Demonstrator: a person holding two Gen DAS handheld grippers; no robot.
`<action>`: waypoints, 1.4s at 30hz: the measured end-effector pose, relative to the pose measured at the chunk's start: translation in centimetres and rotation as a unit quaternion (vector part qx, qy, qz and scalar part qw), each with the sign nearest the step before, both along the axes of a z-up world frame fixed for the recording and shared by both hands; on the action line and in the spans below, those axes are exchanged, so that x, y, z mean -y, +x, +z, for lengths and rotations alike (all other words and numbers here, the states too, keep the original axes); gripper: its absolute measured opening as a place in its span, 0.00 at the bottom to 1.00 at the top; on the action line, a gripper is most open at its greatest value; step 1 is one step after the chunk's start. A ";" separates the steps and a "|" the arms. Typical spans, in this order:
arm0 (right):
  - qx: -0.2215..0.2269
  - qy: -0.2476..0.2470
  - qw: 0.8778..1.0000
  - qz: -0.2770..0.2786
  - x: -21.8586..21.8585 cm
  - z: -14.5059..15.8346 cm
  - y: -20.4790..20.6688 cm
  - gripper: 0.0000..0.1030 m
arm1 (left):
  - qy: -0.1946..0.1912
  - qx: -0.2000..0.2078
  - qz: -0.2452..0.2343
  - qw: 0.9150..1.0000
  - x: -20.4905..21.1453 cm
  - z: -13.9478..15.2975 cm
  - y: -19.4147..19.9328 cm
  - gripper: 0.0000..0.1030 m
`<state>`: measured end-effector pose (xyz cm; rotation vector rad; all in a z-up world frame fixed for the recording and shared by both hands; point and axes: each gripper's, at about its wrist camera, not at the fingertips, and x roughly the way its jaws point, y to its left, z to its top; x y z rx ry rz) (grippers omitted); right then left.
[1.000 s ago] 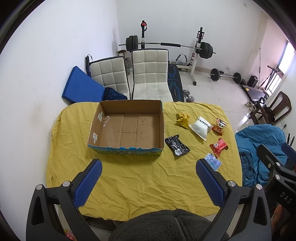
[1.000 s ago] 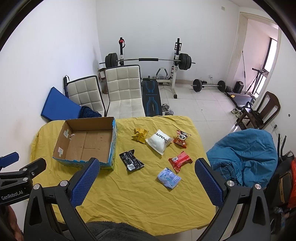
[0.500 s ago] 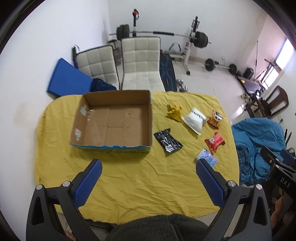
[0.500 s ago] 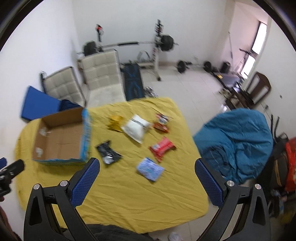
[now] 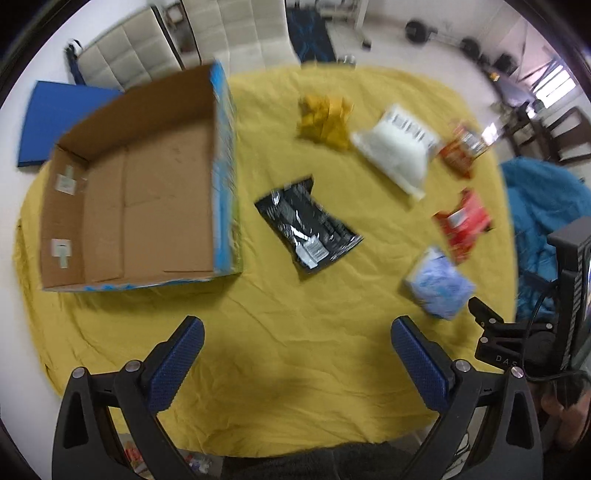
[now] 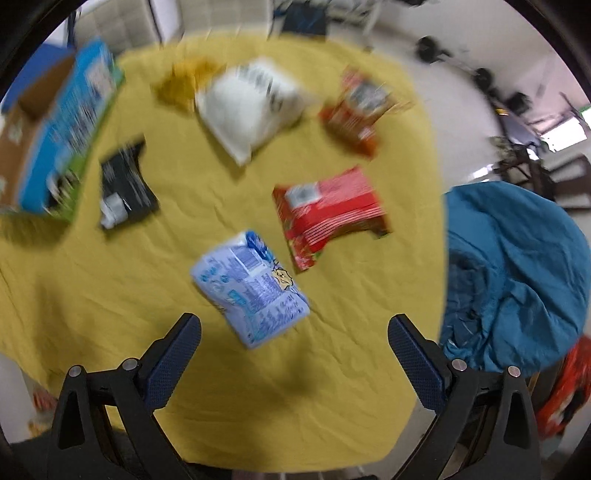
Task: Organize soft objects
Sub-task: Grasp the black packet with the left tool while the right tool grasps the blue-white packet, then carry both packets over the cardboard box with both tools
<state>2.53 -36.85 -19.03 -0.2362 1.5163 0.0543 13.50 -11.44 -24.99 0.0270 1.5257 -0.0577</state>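
Several soft packets lie on a yellow-clothed table [image 5: 295, 332]: a black packet [image 5: 308, 225], a yellow one [image 5: 325, 116], a white bag [image 5: 399, 147], two red packets [image 5: 463, 221] [image 5: 461, 147] and a pale blue packet [image 5: 437, 288]. An open, empty cardboard box [image 5: 136, 188] stands at the left. My left gripper [image 5: 295, 363] is open above the table's near edge. My right gripper [image 6: 293, 360] is open just above the pale blue packet [image 6: 251, 291], with the red packet [image 6: 328, 214] and white bag [image 6: 251, 107] beyond.
A blue beanbag [image 6: 517, 269] sits right of the table. White chairs [image 5: 236, 37], a blue mat [image 5: 62, 114] and weights [image 5: 436, 33] are on the floor behind. The right gripper's body [image 5: 517, 336] shows at the right in the left wrist view.
Both grippers have dropped closer to the table and tilted down. The right one has closed in over the pale blue packet. Both stay open and empty.
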 end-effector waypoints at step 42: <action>-0.139 0.136 0.972 -0.129 3.4 -23.9 -5.2 0.57 | 0.047 -0.127 -0.080 0.988 6.2 -18.4 -4.6 0.62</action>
